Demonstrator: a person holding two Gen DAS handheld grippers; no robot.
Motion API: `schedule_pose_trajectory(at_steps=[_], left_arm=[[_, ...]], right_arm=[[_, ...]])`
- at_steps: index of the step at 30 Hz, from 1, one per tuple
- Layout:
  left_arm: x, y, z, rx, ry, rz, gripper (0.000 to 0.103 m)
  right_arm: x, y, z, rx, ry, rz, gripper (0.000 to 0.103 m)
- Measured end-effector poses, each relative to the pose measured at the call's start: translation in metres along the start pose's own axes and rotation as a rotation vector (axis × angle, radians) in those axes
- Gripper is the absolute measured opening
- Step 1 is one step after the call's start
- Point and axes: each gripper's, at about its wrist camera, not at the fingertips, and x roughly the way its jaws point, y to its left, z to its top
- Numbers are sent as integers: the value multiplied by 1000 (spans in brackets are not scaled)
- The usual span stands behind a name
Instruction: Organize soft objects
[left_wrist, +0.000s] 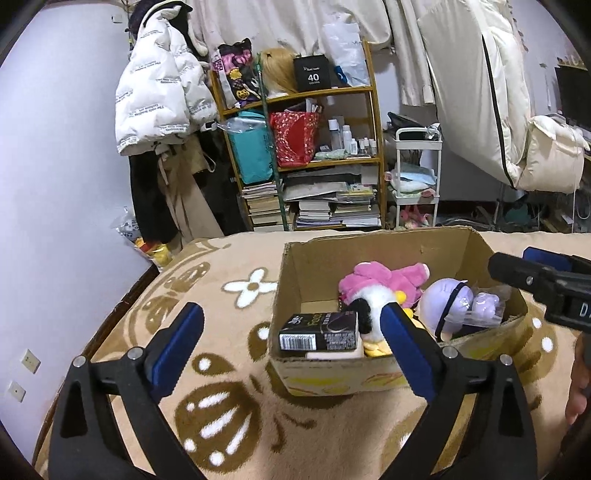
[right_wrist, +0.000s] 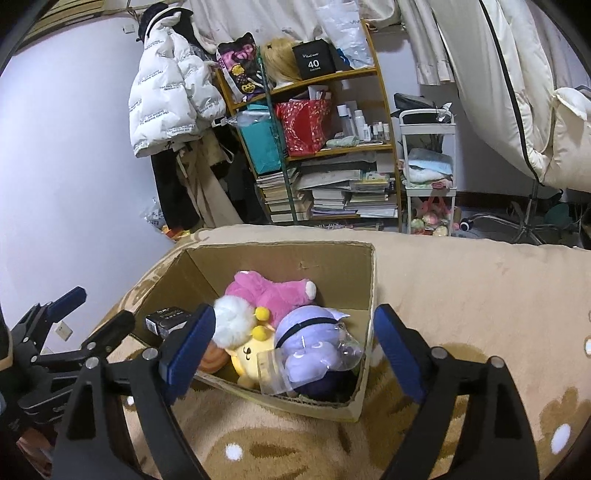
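An open cardboard box (left_wrist: 369, 254) (right_wrist: 280, 262) sits on a beige flower-patterned blanket (left_wrist: 240, 413). Inside lie a pink plush (left_wrist: 384, 280) (right_wrist: 273, 295), a white fluffy plush (right_wrist: 231, 325), a yellow plush (right_wrist: 247, 354), a purple plush in clear wrap (left_wrist: 447, 302) (right_wrist: 314, 339) and a small black carton (left_wrist: 317, 332) (right_wrist: 166, 319). My left gripper (left_wrist: 291, 314) stands open at the box's near left corner, nothing between its fingers. My right gripper (right_wrist: 295, 314) is open just before the box's near wall, empty. Each gripper shows in the other's view: the right gripper (left_wrist: 517, 260), the left gripper (right_wrist: 101, 306).
Beyond the bed's far edge stand a wooden shelf (left_wrist: 303, 147) packed with books, bags and bottles, a white cart (left_wrist: 417, 177) and a hanging white jacket (left_wrist: 159, 103). A wall runs along the left. A hand (left_wrist: 578, 387) shows at the right edge.
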Motion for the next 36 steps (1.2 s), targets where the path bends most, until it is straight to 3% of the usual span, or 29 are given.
schedule_pose_trajectory(at_steps=[18,20,22,36], left_arm=[[-85,13,-12,-23,-82,25,97],[-90,14,-14,-25,-80,24,97],[-97,14,-19,-23,-79,25,97],[-122,19,-27,-42,-95,16,98]], right_arm=[[-89,12,-1,-68,-133,-64,92],[-95,12,-1,-69,-139,-71,103],[-105,13,-3,-70,-170,-83,103],[-134,8,-20,-32,-152,-92,103]])
